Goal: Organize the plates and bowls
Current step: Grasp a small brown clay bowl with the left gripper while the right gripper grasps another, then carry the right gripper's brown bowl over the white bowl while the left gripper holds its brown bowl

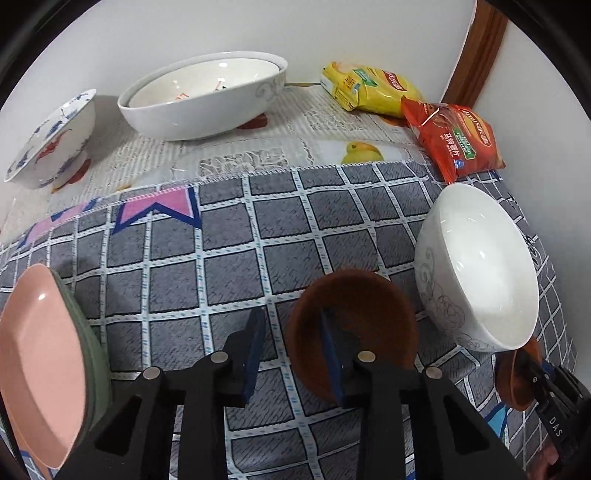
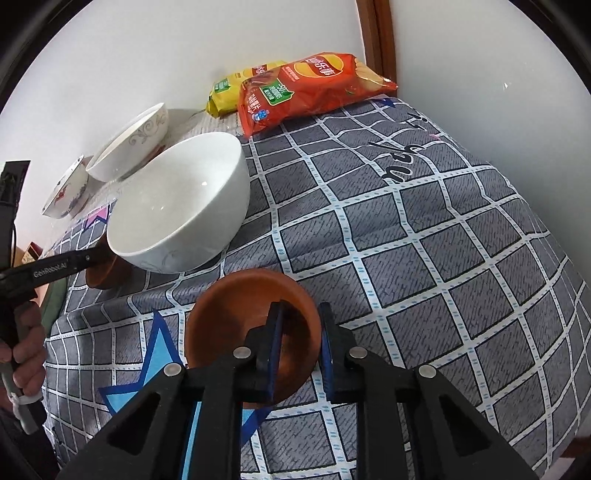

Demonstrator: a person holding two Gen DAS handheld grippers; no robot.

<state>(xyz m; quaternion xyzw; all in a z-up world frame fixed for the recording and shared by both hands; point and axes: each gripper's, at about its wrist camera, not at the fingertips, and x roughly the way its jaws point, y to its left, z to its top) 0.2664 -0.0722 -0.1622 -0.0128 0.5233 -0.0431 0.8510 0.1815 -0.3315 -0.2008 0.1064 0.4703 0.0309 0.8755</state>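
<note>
- Right gripper (image 2: 301,345) clamps the rim of a small brown round dish (image 2: 236,314), near the front edge of the grey checked cloth (image 2: 424,258).
- Left gripper (image 1: 293,350) straddles the rim of a second brown dish (image 1: 369,295); its left pad stands clear.
- White ceramic bowl (image 2: 177,206) sits between the dishes.
- Pink plate (image 1: 40,362) lies at the cloth's left edge.

Behind my work place I see a plain white wall (image 1: 184,29). In the corner a brown wooden frame (image 1: 476,55) runs up beside it, maybe of a door, I cannot tell. The counter (image 1: 295,122) carries a covering printed like newspaper with fruit pictures, and over its near part lies a grey cloth (image 2: 443,258) with white grid lines, blue and pink shapes and some black letters. The light is soft and even.
</note>
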